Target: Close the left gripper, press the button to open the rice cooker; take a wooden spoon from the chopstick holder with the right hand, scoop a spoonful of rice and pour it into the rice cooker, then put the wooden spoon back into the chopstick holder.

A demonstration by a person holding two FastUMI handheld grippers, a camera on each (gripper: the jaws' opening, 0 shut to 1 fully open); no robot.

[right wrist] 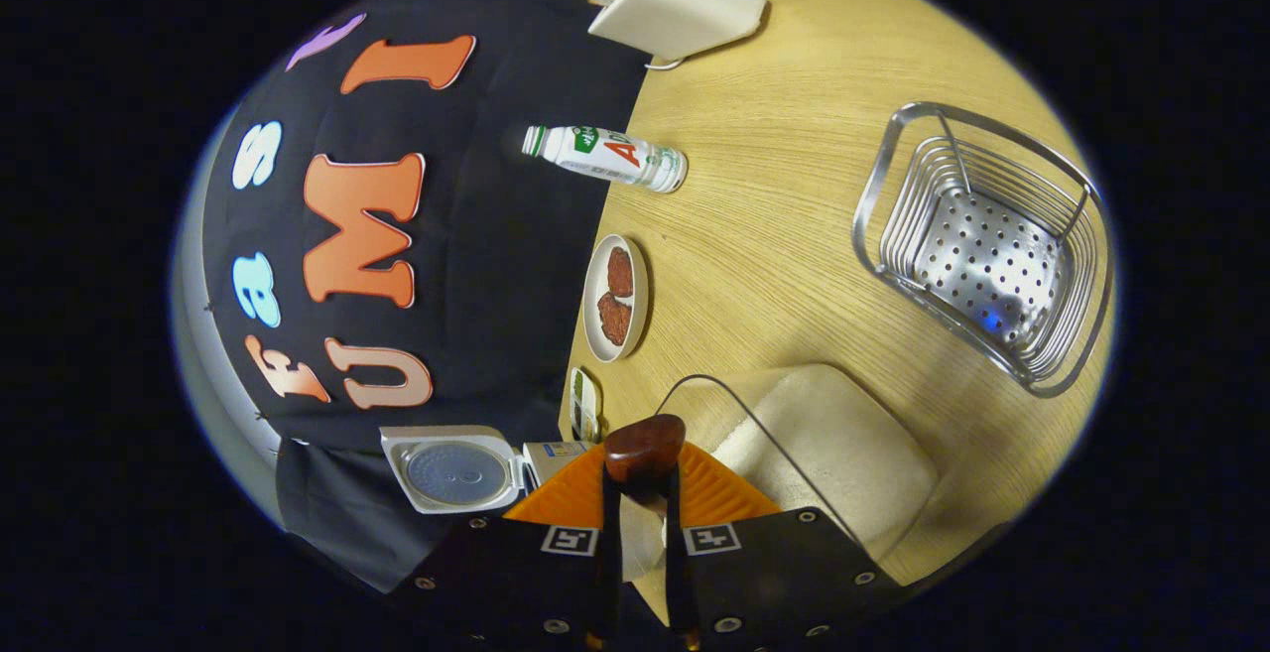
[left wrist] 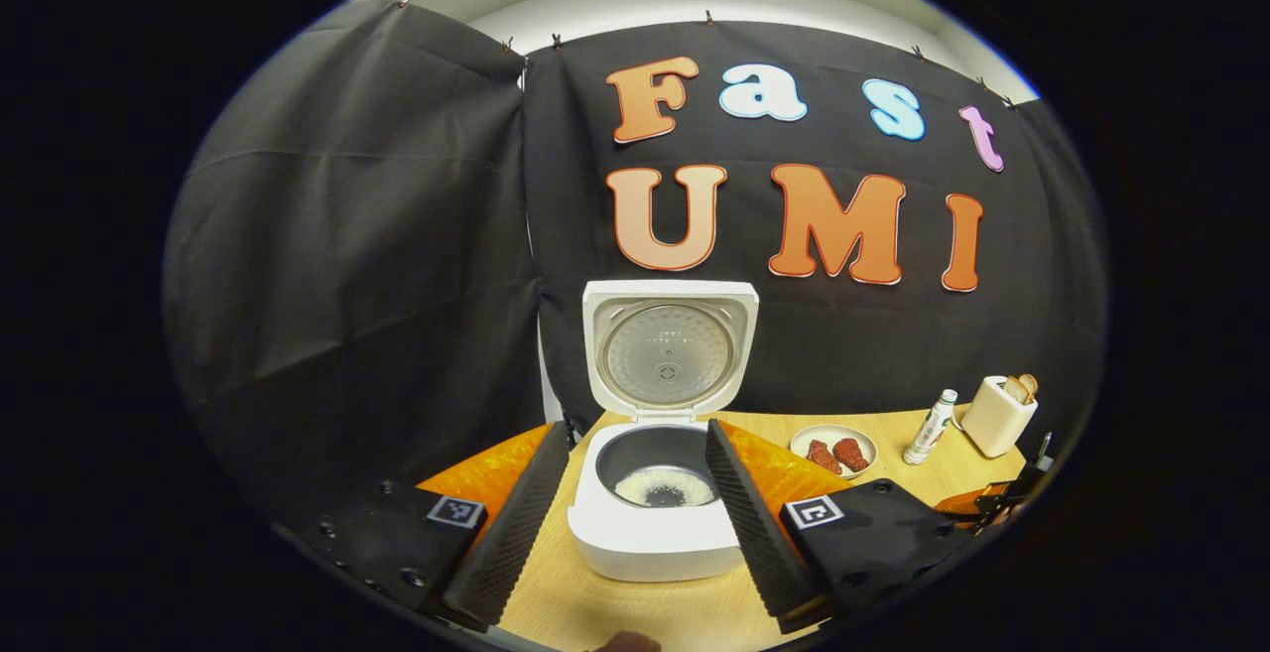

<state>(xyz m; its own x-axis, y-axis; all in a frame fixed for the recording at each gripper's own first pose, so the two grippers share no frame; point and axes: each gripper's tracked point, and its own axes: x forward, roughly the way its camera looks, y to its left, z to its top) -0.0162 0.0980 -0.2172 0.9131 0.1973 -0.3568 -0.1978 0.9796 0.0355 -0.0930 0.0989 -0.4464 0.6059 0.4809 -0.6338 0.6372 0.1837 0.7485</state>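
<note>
The white rice cooker (left wrist: 655, 533) stands with its lid (left wrist: 669, 349) raised, and a little rice (left wrist: 663, 485) lies in the dark inner pot. My left gripper (left wrist: 636, 429) is open, one finger on each side of the cooker's front. My right gripper (right wrist: 643, 478) is shut on the wooden spoon (right wrist: 645, 446), whose dark bowl sticks out past the fingertips; whether it carries rice is hidden. Just beyond the spoon sits a clear container of rice (right wrist: 843, 444). The metal chopstick holder (right wrist: 982, 245) stands farther off on the table. The cooker's open lid (right wrist: 456, 468) is off to the side.
An orange mat (left wrist: 496, 473) lies under the cooker on the wooden table (left wrist: 615, 612). A plate (left wrist: 833, 439) holding two red pieces, a small bottle (left wrist: 930, 427) and a toaster with bread (left wrist: 997, 416) stand along the back wall.
</note>
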